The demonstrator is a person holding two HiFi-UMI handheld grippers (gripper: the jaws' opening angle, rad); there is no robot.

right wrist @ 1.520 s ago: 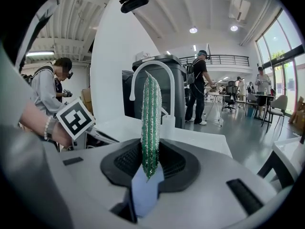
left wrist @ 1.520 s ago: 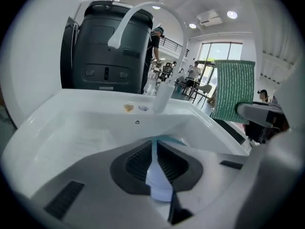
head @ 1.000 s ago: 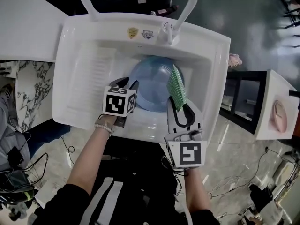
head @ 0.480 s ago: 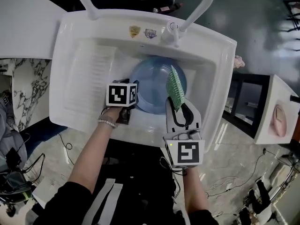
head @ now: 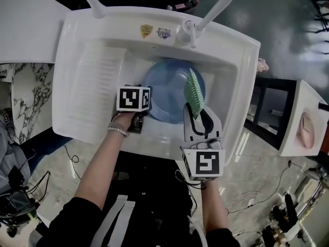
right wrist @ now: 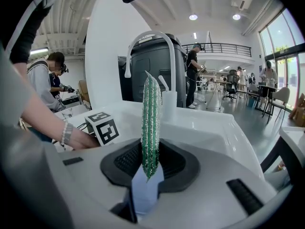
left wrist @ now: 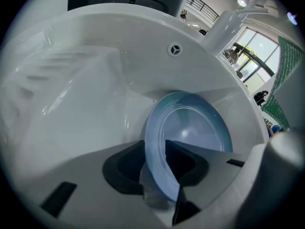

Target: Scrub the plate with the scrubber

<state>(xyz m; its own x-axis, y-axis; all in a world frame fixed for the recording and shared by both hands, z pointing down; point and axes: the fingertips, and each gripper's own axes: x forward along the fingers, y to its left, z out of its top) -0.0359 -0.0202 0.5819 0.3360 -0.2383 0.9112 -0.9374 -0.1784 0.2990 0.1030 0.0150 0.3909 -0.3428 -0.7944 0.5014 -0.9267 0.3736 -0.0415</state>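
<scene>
My left gripper [left wrist: 159, 151] had its jaws closed on the near-left rim of the blue plate [head: 167, 89]. The rim ran between the two dark pads and touched both. The plate sat in the basin of the white sink [head: 77, 40], right of the ribbed draining board [head: 97, 86] and just on the near side of the tap [head: 189, 29]. In the left gripper view it looked tipped up rather than flat.

My right gripper [right wrist: 150, 159] was clamped on the green scrubber [right wrist: 151, 113] with its jaws narrow. The scrubber stood edge-on between the pads and stuck out well past the tips. In the head view it lay over the right part of the plate, with its far end above the plate's inner face. I could not tell whether it touched the plate.

The right gripper reached in from the near right and the left gripper from the near left, with the plate between them. The left gripper's marker cube [head: 133, 98] sat just left of the plate's rim. In the right gripper view, people [right wrist: 193, 75] stood in a bright hall beyond the sink.
</scene>
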